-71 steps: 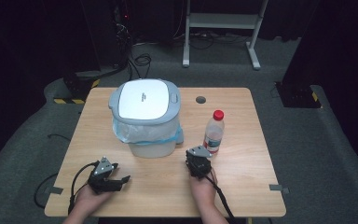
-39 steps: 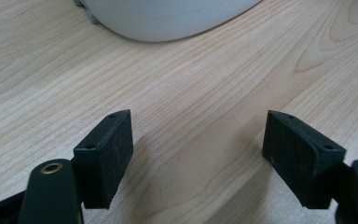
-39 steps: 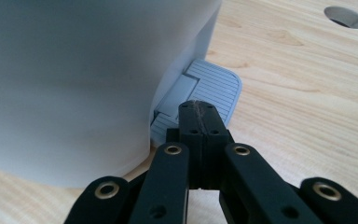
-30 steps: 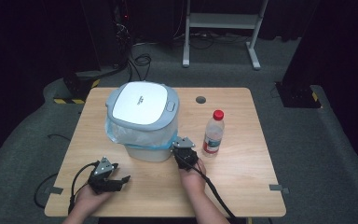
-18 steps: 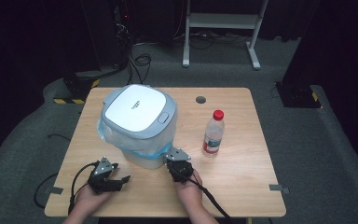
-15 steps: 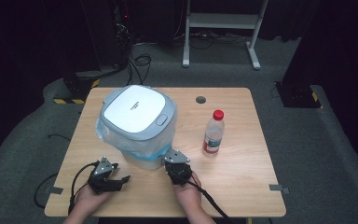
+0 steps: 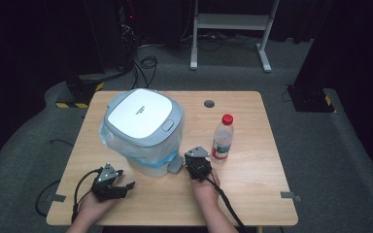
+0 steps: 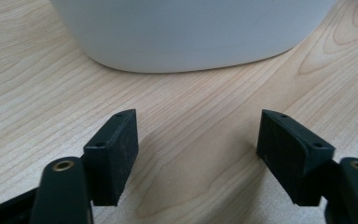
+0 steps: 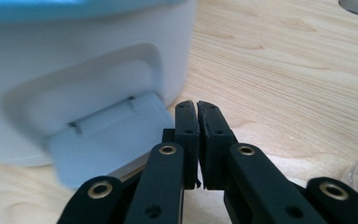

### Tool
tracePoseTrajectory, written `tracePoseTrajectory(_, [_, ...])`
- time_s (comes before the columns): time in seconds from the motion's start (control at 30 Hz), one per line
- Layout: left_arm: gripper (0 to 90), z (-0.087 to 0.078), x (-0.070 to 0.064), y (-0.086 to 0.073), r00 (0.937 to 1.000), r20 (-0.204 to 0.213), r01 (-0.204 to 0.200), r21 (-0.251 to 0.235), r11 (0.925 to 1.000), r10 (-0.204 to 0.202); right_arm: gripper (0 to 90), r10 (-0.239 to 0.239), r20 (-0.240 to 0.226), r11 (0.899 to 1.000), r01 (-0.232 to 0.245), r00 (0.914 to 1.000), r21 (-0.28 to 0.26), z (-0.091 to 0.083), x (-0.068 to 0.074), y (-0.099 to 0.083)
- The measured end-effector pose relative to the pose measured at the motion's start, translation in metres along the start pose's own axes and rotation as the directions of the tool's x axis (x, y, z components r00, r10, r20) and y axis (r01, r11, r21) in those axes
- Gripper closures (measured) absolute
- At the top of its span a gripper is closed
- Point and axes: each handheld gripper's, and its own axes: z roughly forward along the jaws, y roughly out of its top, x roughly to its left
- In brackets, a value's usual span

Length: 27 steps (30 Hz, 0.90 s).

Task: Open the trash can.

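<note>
Dragged by the right gripper (image 7: pixel 194 162), the pedal bin (image 7: pixel 144 130) has slid toward the table's (image 7: pixel 252 184) near left. Its jaws are pressed together beside the grey pedal (image 9: pixel 109 140); the left gripper (image 7: pixel 110 182) rests with jaws apart.

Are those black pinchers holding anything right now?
No. The left gripper is open over bare wooden table. The right gripper is shut on nothing, beside the white bin's grey pedal.

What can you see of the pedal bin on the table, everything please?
The pedal bin is a squat, rounded white plastic tub with a grey-rimmed white lid, shut, and a pale blue liner bunched under the rim. It stands upright on the wooden table, left of centre. A grey foot pedal juts from a recess at its base. The right gripper, jaws shut, sits at the pedal's edge; contact unclear.
</note>
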Motion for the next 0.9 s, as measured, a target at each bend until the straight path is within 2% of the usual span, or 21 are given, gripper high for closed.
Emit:
tracePoseTrajectory(0.13, [34.5,0.000,0.001,0.000,0.9999,0.000,0.014,-0.008,0.9999,-0.014,87.6,-0.011,-0.004,1.000,0.011,0.9999,0.012,0.010,-0.002,0.001])
tracePoseTrajectory(0.2, [35.3,0.000,0.001,0.000,0.9999,-0.005,0.014,-0.009,0.9999,-0.014,89.1,0.000,-0.028,1.000,0.001,0.9996,0.029,0.017,-0.001,-0.001])
tracePoseTrajectory(0.33, [38.2,0.000,0.000,0.000,0.9997,-0.018,0.016,-0.009,0.9998,-0.017,89.9,0.000,-0.041,1.000,0.001,0.9992,0.021,0.017,0.000,-0.002])
tracePoseTrajectory(0.47, [44.9,0.000,0.002,0.000,0.9984,-0.036,0.043,-0.021,0.9988,-0.044,89.9,-0.032,-0.064,0.999,0.034,0.9974,0.026,0.012,0.006,-0.005])
tracePoseTrajectory(0.63, [49.1,-0.002,0.005,-0.001,0.9957,-0.060,0.069,-0.032,0.9971,-0.071,89.9,-0.072,-0.115,0.997,0.075,0.9907,0.023,0.001,0.024,-0.014])
tracePoseTrajectory(0.67, [49.5,-0.002,0.005,-0.001,0.9957,-0.060,0.069,-0.032,0.9971,-0.071,89.9,-0.072,-0.115,0.997,0.075,0.9907,0.023,0.001,0.024,-0.014])
tracePoseTrajectory(0.83, [51.7,-0.003,0.006,-0.002,0.9908,-0.085,0.101,-0.048,0.9937,-0.105,89.9,-0.103,-0.146,0.994,0.109,0.9839,0.032,-0.005,0.041,-0.021])
tracePoseTrajectory(0.9, [52.2,-0.003,0.010,-0.002,0.9881,-0.073,0.133,-0.045,0.9901,-0.136,90.0,-0.099,-0.158,0.994,0.105,0.9824,0.027,-0.007,0.044,-0.023])
